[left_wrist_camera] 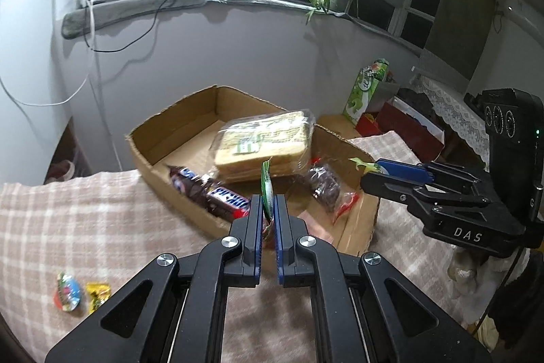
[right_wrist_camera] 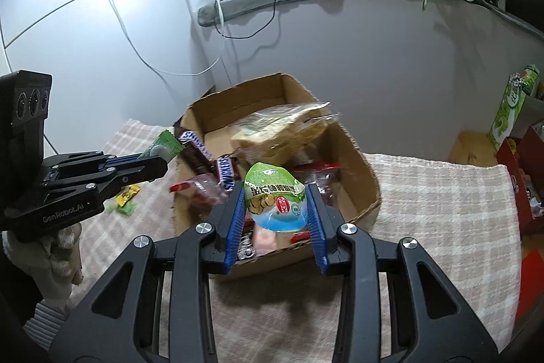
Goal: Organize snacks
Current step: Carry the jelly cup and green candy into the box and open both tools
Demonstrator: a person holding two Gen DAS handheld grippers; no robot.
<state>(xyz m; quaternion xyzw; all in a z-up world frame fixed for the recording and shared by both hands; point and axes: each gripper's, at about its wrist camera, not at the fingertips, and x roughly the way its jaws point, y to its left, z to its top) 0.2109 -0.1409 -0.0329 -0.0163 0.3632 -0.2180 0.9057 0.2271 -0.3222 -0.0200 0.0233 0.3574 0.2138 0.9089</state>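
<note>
A cardboard box (left_wrist_camera: 176, 128) (right_wrist_camera: 360, 159) sits on a checked cloth and holds a clear pack of biscuits (left_wrist_camera: 265, 142) (right_wrist_camera: 282, 128), Snickers bars (left_wrist_camera: 210, 193) (right_wrist_camera: 224, 172) and dark wrapped sweets (left_wrist_camera: 323, 186). My left gripper (left_wrist_camera: 268, 199) (right_wrist_camera: 159, 159) is shut on a thin green sachet (left_wrist_camera: 267, 189) (right_wrist_camera: 165, 143), held edge-on at the box's near wall. My right gripper (right_wrist_camera: 275, 193) (left_wrist_camera: 370, 170) is shut on a round green-and-blue snack pack (right_wrist_camera: 275, 196), held above the box's near corner.
Two small sweets (left_wrist_camera: 81, 293) lie on the checked cloth (left_wrist_camera: 85, 227) at the left; they show in the right wrist view (right_wrist_camera: 125, 198) too. A green carton (left_wrist_camera: 365, 91) and red boxes (left_wrist_camera: 408, 125) stand at the right. A wall with a windowsill rises behind the box.
</note>
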